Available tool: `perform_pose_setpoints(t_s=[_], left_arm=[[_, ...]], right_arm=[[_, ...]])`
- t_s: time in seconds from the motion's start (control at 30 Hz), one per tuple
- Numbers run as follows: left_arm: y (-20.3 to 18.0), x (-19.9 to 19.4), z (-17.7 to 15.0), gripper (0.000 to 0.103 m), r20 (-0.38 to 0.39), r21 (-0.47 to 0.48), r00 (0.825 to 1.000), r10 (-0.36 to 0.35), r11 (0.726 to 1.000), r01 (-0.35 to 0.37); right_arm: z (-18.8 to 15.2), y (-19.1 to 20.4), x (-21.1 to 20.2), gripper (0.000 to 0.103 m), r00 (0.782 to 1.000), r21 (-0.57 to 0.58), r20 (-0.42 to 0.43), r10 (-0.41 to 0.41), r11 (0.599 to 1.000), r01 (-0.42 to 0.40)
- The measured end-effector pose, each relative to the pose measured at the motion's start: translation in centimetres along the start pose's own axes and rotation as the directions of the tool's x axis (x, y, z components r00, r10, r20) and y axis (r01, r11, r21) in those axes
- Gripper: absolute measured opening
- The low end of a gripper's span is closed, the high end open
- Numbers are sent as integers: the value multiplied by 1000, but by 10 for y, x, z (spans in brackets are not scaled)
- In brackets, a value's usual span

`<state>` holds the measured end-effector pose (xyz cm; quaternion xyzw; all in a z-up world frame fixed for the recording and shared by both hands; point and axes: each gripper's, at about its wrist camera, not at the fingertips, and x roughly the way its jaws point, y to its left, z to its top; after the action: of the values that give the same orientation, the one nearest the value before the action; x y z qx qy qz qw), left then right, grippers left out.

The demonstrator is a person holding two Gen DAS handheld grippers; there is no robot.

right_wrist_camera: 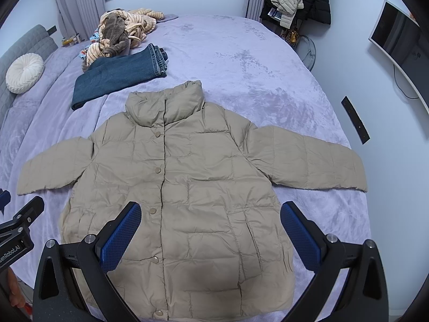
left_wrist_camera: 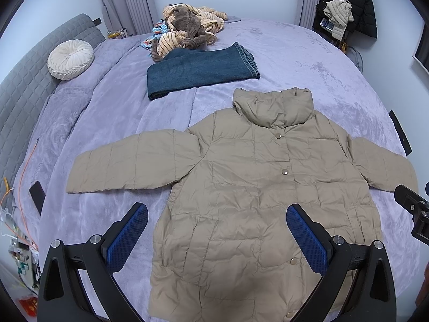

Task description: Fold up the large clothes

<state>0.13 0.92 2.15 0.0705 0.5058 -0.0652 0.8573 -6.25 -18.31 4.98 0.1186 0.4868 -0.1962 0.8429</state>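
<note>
Beige quilted jacket (left_wrist_camera: 241, 187) lies flat and face-up on the lavender bed (left_wrist_camera: 308, 61), snaps closed, both sleeves spread sideways, collar toward 12 o'clock. Left tongs (left_wrist_camera: 217, 230) stand wide apart above the jacket's lower hem, holding nothing; one blue pad (left_wrist_camera: 126, 238) sits over bare bedspread at 8 o'clock. Right tongs (right_wrist_camera: 210, 228) likewise wide and empty, over the hem. Folded jeans (left_wrist_camera: 201, 69) lie beyond the collar at 11 o'clock, apart from the jacket. A striped blanket heap (left_wrist_camera: 187, 26) sits behind them. White round cushion (left_wrist_camera: 70, 59) at 10 o'clock.
</note>
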Motion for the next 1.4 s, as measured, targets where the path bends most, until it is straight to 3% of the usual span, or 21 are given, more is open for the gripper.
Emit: perform_pose_setpoints(t_s=[1.03, 1.4], left_arm=[[8, 3, -2, 103, -6, -9, 1000, -10, 1000, 10], [24, 38, -4, 103, -61, -47, 996, -60, 997, 57]], right_arm=[[0, 3, 3, 103, 1000, -2, -5, -4, 1000, 4], [-9, 8, 19, 103, 999, 29, -41, 22, 999, -21]])
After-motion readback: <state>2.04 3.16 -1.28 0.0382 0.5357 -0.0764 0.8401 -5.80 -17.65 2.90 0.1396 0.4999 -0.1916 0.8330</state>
